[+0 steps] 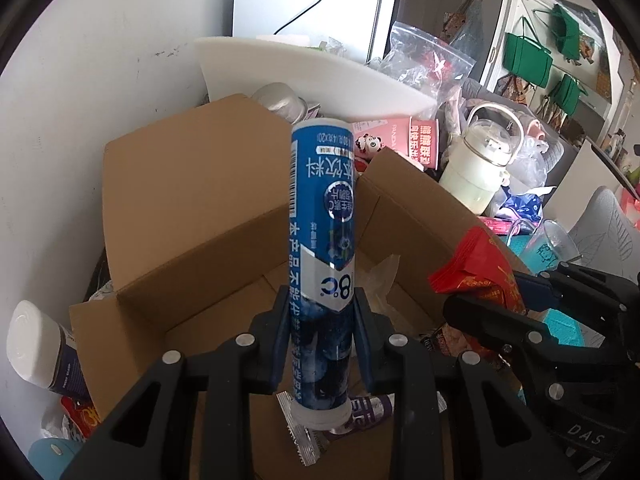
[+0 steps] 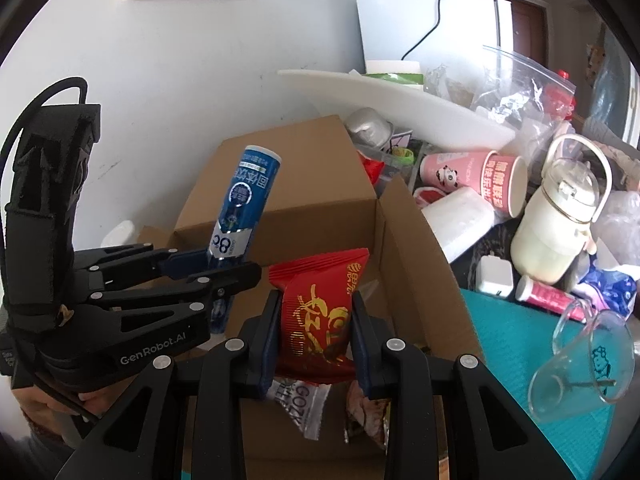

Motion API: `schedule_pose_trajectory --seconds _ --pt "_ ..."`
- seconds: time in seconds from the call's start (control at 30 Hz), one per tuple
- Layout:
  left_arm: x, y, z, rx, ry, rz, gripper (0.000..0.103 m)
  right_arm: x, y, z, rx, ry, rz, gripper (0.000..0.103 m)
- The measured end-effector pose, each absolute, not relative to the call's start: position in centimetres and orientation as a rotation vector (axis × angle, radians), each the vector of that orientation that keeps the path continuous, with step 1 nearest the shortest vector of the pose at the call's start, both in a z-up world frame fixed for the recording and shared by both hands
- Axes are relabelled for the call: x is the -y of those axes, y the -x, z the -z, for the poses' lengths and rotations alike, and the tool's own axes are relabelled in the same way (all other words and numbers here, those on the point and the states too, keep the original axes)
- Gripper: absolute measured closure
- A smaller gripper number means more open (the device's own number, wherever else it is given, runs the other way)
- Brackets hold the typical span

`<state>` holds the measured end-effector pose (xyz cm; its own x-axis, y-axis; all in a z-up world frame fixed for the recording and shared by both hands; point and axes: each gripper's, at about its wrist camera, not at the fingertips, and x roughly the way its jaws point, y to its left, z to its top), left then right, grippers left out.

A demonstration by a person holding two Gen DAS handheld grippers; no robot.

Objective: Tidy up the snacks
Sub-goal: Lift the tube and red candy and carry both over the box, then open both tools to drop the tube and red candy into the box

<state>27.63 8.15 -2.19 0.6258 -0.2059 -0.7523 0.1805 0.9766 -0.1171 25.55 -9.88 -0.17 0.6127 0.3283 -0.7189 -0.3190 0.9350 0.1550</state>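
Two grippers fill the lower frames: the left gripper (image 1: 320, 344) has its fingers (image 1: 280, 332) clamped on a blue tube (image 1: 322, 240) held upright at centre, and the right gripper (image 2: 314, 340) pinches a red snack packet (image 2: 320, 312). Below them lies an open cardboard box (image 2: 304, 200) with small wrappers (image 2: 304, 404) inside. Beyond, at upper right, a cream jug (image 2: 556, 224) and a pink paper cup (image 2: 480, 180) sit amid clutter.
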Motion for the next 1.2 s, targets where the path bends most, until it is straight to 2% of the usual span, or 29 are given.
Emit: schedule_pose_trajectory --seconds 0.5,0.6,0.7,1.0,1.2 --pt "-8.1 -29.0 4.3 -0.993 0.014 0.169 0.075 9.3 -27.2 3.1 -0.94 0.023 -0.327 0.071" --pt "-8.2 -29.4 4.8 -1.02 0.013 0.151 0.072 9.4 -27.4 3.4 -0.956 0.021 -0.32 0.065" --pt "-8.3 -29.6 5.3 -1.039 0.023 0.137 0.063 9.3 -27.4 3.6 -0.964 0.031 -0.316 0.055" --pt "-8.6 -29.6 5.2 -1.04 0.039 0.127 0.063 9.5 -27.2 3.4 -0.958 0.042 -0.287 0.054" --pt "-8.6 -28.3 2.9 -0.977 0.036 0.133 0.063 9.7 -26.4 2.3 -0.922 0.036 -0.282 0.054"
